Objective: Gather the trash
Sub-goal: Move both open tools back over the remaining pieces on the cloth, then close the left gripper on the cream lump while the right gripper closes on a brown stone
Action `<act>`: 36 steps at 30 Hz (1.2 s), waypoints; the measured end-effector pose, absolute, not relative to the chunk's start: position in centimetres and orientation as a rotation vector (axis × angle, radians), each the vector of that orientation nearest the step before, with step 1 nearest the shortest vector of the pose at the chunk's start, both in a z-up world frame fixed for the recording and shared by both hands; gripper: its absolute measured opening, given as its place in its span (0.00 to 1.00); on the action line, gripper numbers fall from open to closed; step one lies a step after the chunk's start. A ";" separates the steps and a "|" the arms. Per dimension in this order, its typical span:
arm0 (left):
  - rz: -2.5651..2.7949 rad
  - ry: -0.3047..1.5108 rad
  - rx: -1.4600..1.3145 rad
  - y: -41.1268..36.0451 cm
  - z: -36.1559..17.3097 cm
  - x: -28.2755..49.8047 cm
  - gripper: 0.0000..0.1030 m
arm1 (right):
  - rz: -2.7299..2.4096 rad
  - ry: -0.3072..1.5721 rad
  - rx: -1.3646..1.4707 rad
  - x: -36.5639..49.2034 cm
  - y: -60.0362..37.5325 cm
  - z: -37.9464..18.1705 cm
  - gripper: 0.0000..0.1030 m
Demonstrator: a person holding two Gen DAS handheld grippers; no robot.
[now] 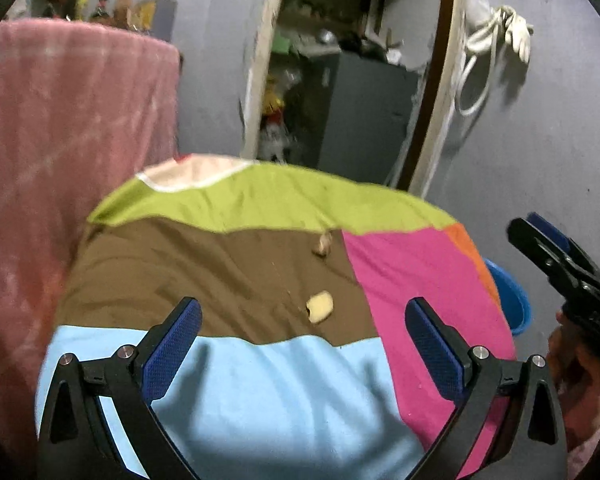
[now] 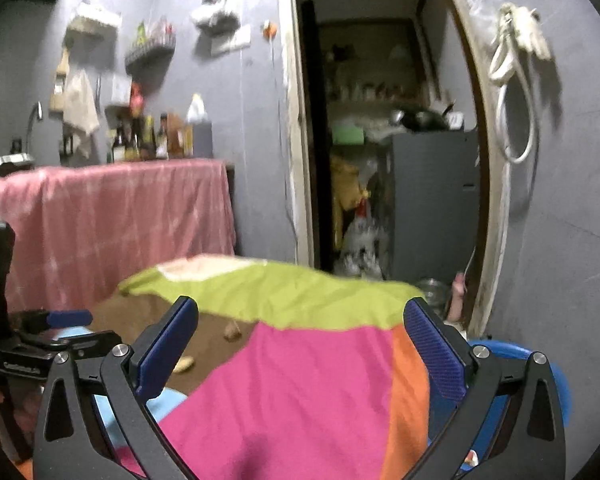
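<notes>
Two small tan scraps of trash lie on the brown patch of a patchwork cloth (image 1: 228, 392) over a table. The nearer scrap (image 1: 319, 307) is yellowish, the farther scrap (image 1: 323, 244) sits by the pink patch. My left gripper (image 1: 303, 320) is open and empty, above the cloth, with the nearer scrap between its fingers' line. My right gripper (image 2: 301, 320) is open and empty over the pink patch (image 2: 300, 392); it shows at the left view's right edge (image 1: 548, 248). Both scraps show in the right view (image 2: 233, 332) (image 2: 184, 364). A blue bin (image 1: 512, 300) stands right of the table.
A counter draped in pink cloth (image 1: 60, 128) stands to the left with bottles (image 2: 156, 136) on top. An open doorway (image 2: 388, 160) with a grey cabinet (image 1: 364, 116) lies behind the table. A white cord (image 2: 516, 92) hangs on the grey wall.
</notes>
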State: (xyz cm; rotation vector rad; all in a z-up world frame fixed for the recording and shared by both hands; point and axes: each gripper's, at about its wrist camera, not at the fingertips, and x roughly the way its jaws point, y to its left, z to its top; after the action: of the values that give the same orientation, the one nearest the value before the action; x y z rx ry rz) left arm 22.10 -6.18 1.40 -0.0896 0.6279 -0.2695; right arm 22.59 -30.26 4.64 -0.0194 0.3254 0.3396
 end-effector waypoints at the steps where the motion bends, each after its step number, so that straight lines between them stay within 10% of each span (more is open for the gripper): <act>1: -0.281 0.649 -0.089 -6.4 1.1 22.5 0.88 | 0.348 0.344 -0.024 23.0 -30.2 4.3 1.00; 16: -0.343 0.850 -0.011 -7.7 -2.0 27.7 0.27 | 0.471 0.564 -0.080 28.0 -28.0 0.5 0.75; 36: -0.259 0.833 -0.105 -5.1 -1.4 29.8 0.15 | 0.651 0.830 -0.149 34.7 -21.7 -2.1 0.39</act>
State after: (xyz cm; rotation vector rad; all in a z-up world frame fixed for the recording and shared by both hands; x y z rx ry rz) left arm 29.81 -5.15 -1.37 -0.1054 0.8330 -0.2588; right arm 34.72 -21.75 -2.06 -0.1493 0.8300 0.6510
